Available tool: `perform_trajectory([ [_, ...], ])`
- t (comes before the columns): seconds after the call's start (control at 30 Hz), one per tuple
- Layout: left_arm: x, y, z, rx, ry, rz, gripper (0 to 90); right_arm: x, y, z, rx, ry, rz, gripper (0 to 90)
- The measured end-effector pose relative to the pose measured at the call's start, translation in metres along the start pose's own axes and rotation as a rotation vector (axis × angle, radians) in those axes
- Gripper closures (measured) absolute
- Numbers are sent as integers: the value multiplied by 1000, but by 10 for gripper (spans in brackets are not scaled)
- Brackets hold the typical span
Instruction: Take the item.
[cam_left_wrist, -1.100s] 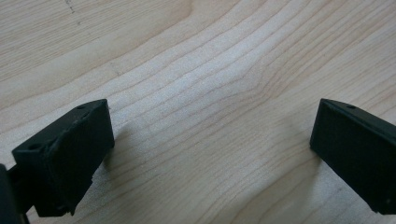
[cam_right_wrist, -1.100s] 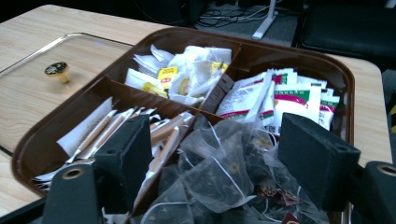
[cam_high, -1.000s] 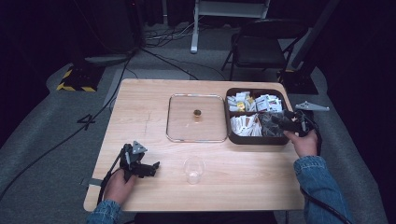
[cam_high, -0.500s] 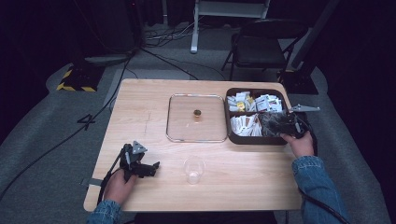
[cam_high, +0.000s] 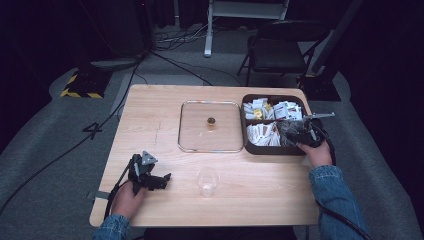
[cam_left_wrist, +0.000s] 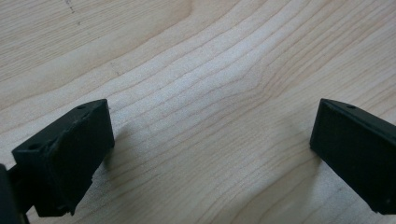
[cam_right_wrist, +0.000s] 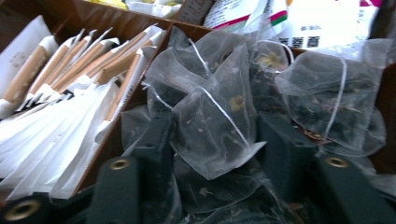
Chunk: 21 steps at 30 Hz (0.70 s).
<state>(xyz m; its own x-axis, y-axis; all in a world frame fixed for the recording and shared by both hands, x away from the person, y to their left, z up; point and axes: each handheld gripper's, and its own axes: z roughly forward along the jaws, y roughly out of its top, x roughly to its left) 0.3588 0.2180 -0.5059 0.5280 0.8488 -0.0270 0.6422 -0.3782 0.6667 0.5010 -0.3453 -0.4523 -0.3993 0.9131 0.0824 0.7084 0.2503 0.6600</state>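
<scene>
A dark brown divided box (cam_high: 272, 151) stands at the table's right side, holding paper sachets (cam_right_wrist: 70, 79) and sheer pyramid tea bags. My right gripper (cam_high: 286, 132) reaches into the near right compartment. In the right gripper view it (cam_right_wrist: 222, 140) is open, its jaws standing on either side of one pyramid tea bag (cam_right_wrist: 215, 107) among several others. My left gripper (cam_high: 161, 181) rests low at the table's front left, held in a hand. Its black jaws stand wide apart over bare wood (cam_left_wrist: 212, 149) with nothing between them.
A clear square tray (cam_high: 181, 125) lies mid-table with a small brown object (cam_high: 211, 121) on it. A clear plastic cup (cam_high: 207, 181) stands upright near the front edge. Behind the table are a folding chair (cam_high: 280, 50) and floor cables.
My right gripper has moved left from the box's right rim into the tea bag compartment. The left gripper has stayed put.
</scene>
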Motion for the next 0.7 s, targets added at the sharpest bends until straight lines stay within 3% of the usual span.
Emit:
perform_trajectory([
  [0.2,0,0,0,0,1,1,0,2,-1,-2,-1,-27,2,683],
  [0.47,0,0,0,1,0,-1,1,3,-2,-9,-43,-27,-9,717],
  [0.7,0,0,0,0,0,0,0,5,-1,-27,-136,3,10,718],
])
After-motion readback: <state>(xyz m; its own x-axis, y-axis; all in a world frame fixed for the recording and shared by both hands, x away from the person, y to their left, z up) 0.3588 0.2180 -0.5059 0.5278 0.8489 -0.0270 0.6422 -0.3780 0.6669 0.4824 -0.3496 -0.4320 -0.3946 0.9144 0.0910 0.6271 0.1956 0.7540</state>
